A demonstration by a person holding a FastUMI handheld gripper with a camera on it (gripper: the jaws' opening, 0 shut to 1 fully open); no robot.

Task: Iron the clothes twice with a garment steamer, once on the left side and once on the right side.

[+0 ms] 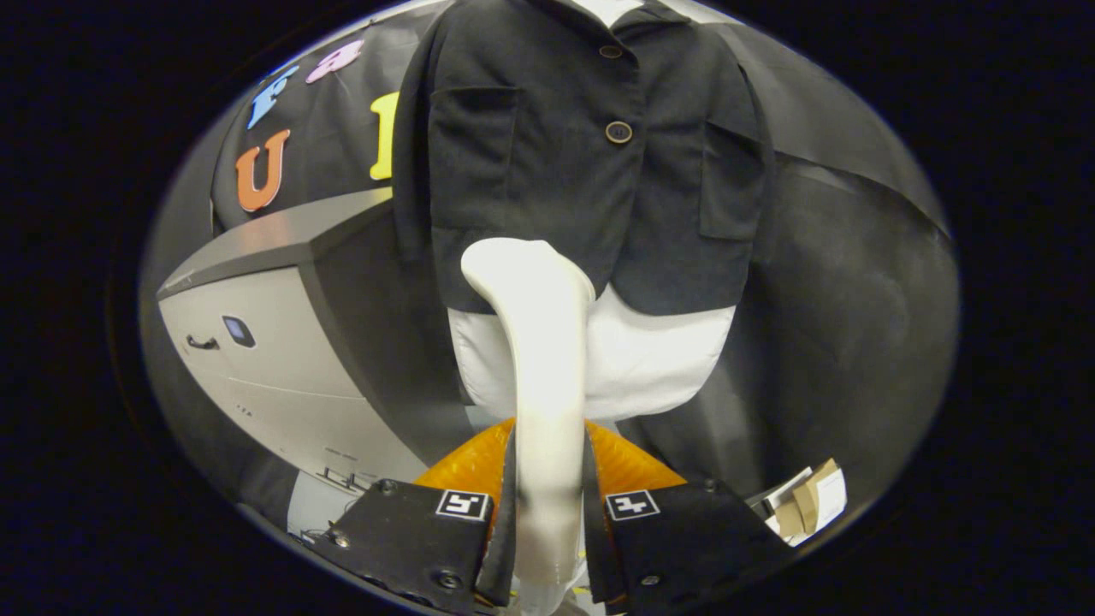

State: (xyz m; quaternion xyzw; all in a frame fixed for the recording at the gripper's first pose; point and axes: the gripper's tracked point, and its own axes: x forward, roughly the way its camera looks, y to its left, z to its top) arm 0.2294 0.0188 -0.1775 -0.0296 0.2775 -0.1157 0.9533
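Observation:
My gripper [549,453] is shut on the handle of a white garment steamer [539,342], with both fingers pressing its sides. The steamer rises from between the fingers and its curved head rests against the lower left part of a black jacket [590,162]. The jacket hangs on a white mannequin torso [650,359], buttoned, with a pocket on each side. The white torso shows below the jacket's hem, just beyond the fingers.
A grey and white appliance cabinet [274,342] stands to the left of the mannequin. Small cardboard and paper pieces [808,505] lie low to the right of the fingers. Black cloth walls hang behind and to the right.

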